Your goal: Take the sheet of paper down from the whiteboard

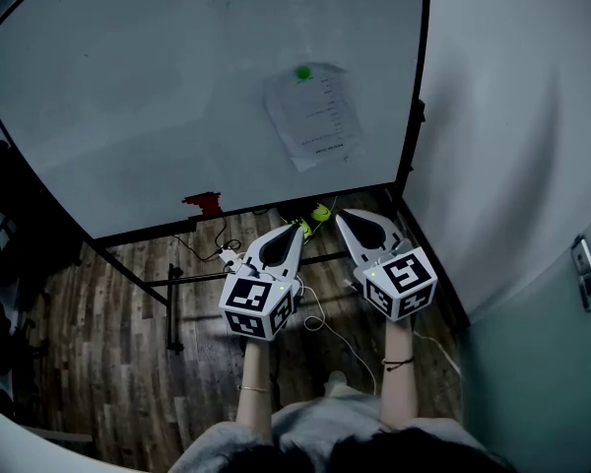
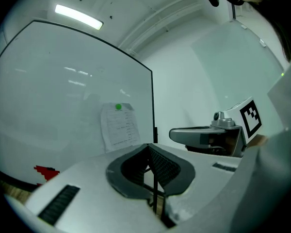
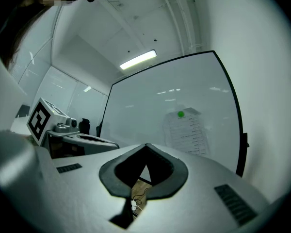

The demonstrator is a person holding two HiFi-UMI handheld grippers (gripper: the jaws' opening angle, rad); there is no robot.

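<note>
Fingers pressed tip to tip on both tools: my left gripper (image 2: pixel 148 145) and my right gripper (image 3: pixel 146 145) each close on nothing. The sheet of paper (image 1: pixel 313 116) hangs on the whiteboard (image 1: pixel 148 97), slightly tilted, pinned near its top edge by a green magnet (image 1: pixel 302 72); it sits towards the board's right side, near the black frame (image 1: pixel 419 87). From the head view I see both grippers side by side, pointing at the board, below the sheet and apart from it; neither touches the paper. A red object (image 1: pixel 203 202) rests at the board's lower edge, left of the sheet. Below the grippers lies a wooden floor (image 1: pixel 118 304) with loose cables (image 1: pixel 320 318); a pale wall (image 1: pixel 512 116) rises to the right.
</note>
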